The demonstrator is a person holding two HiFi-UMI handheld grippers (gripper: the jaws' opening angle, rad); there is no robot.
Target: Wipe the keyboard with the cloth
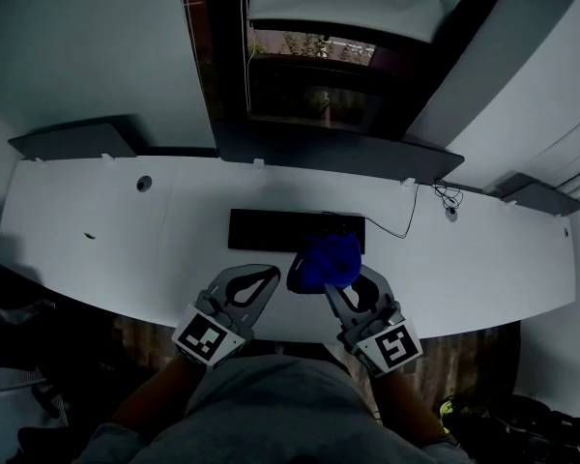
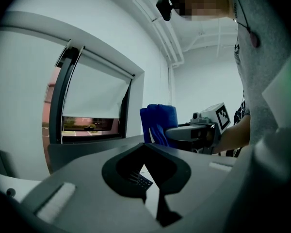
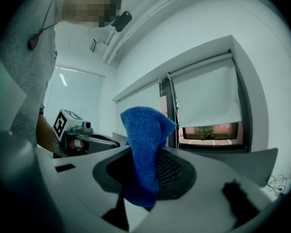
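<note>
Blue cloth (image 1: 326, 262) is pinched in your right gripper (image 1: 342, 288). The jaws are clamped on its lower fold, and the rest stands bunched above them. It sits at the near right end of the black keyboard (image 1: 271, 230), in the middle of the white tabletop (image 1: 126, 249). Your left gripper (image 1: 267, 276) is just beside it, jaws tip to tip with nothing between them and only a few keys showing through the loop behind. By my read, the wiping is at its very start: the cloth is in place, and the long left run of keys awaits a pass. I can't tell whether the cloth actually touches the keys. It hides that corner of the keyboard, and the dim light swallows any key detail or dust.
</note>
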